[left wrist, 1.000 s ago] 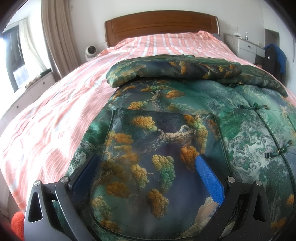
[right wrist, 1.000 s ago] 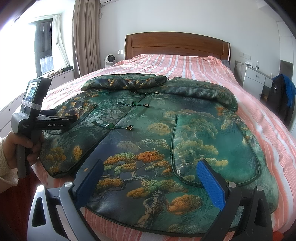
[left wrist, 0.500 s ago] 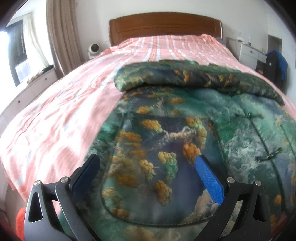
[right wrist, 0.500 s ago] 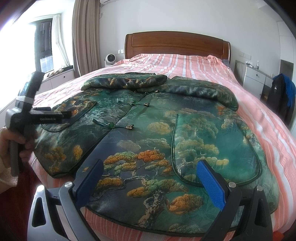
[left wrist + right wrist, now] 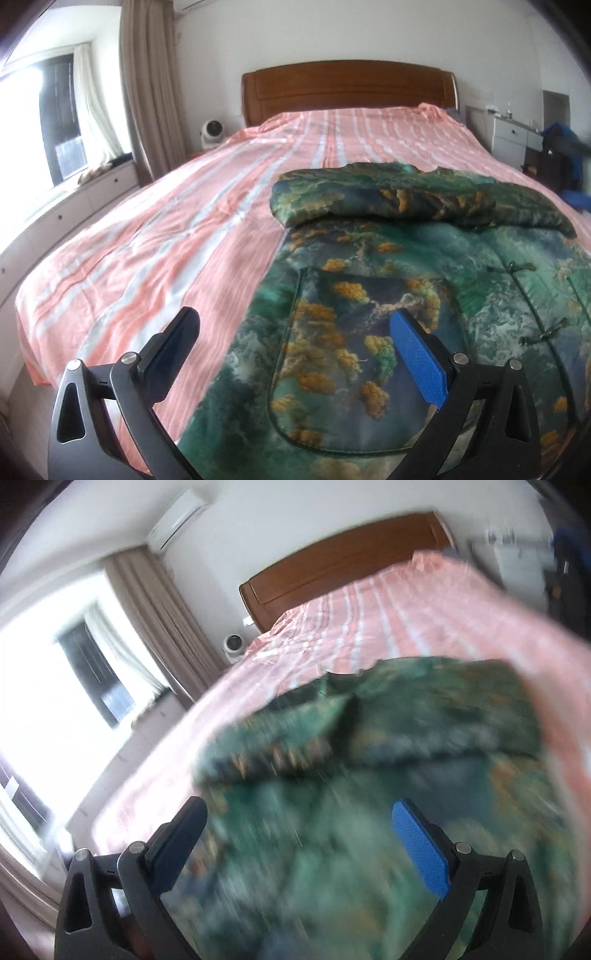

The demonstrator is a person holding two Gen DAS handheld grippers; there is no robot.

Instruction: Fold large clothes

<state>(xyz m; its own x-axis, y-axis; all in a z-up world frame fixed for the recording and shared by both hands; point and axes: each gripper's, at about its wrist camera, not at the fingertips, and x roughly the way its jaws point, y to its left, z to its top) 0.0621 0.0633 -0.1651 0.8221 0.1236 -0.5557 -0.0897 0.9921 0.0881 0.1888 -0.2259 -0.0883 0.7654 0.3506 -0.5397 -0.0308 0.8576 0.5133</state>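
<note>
My left hand-held gripper (image 5: 293, 345) has its jaws spread wide with nothing between them. Left of centre in the left wrist view, the pink-and-white striped bed sheet (image 5: 177, 236) lies bare and flat up to the brown wooden headboard (image 5: 347, 86), so there is open room to pass there. The lower right is filled by the green padded jacket with orange tree print (image 5: 388, 325), whose folded sleeves form a raised ridge (image 5: 413, 195) across the middle right. My right hand-held gripper (image 5: 297, 829), also spread wide, faces the same jacket (image 5: 369, 812) in a heavily blurred view; clearance there is unreadable. White drawers (image 5: 74, 206) line the left edge.
</note>
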